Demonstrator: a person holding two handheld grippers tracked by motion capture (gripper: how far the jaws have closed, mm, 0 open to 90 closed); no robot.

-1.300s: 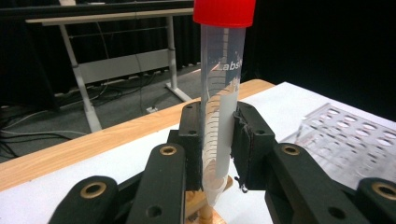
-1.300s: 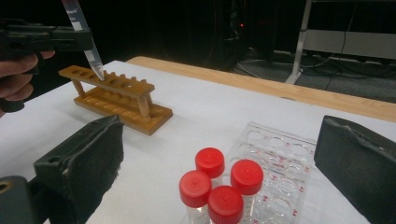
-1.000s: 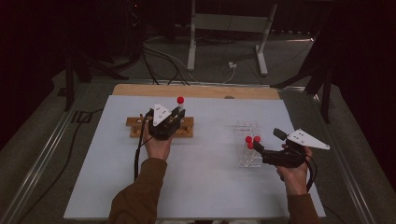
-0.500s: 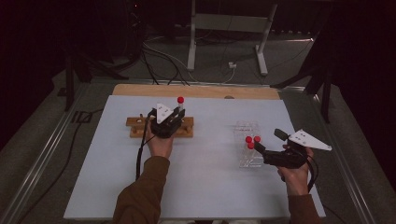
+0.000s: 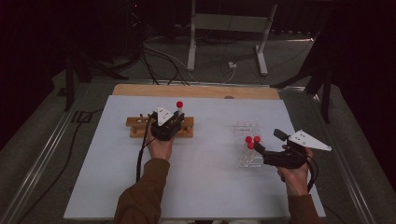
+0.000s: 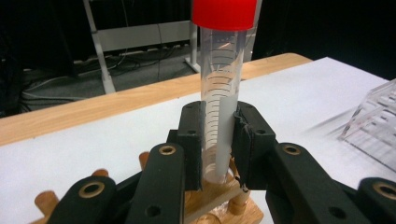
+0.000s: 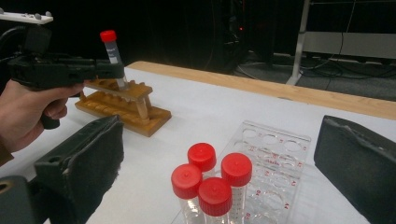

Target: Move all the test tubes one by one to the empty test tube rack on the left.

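My left gripper (image 6: 219, 135) is shut on a clear graduated tube (image 6: 219, 93) with a red cap. The tube stands upright, its lower end in a hole of the wooden rack (image 6: 215, 196). From above, the left gripper (image 5: 173, 122) sits over the rack (image 5: 135, 126) with the red cap (image 5: 180, 104) showing above it. My right gripper (image 7: 224, 149) is open, its jaws wide apart with several red-capped tubes (image 7: 210, 177) between and ahead of them, untouched. Those tubes stand in a clear plastic rack (image 7: 275, 144). In the high view the right gripper (image 5: 257, 148) is level, at that rack's right side.
A white mat (image 5: 205, 186) covers the table, with a wooden edge (image 5: 196, 91) at the far side. A metal stand (image 5: 224, 23) and cables lie on the floor beyond. The clear rack (image 5: 247, 128) has free holes at its far end.
My left hand has sunk a little with the tube, bringing it down into the wooden rack. The right hand has stayed in place.
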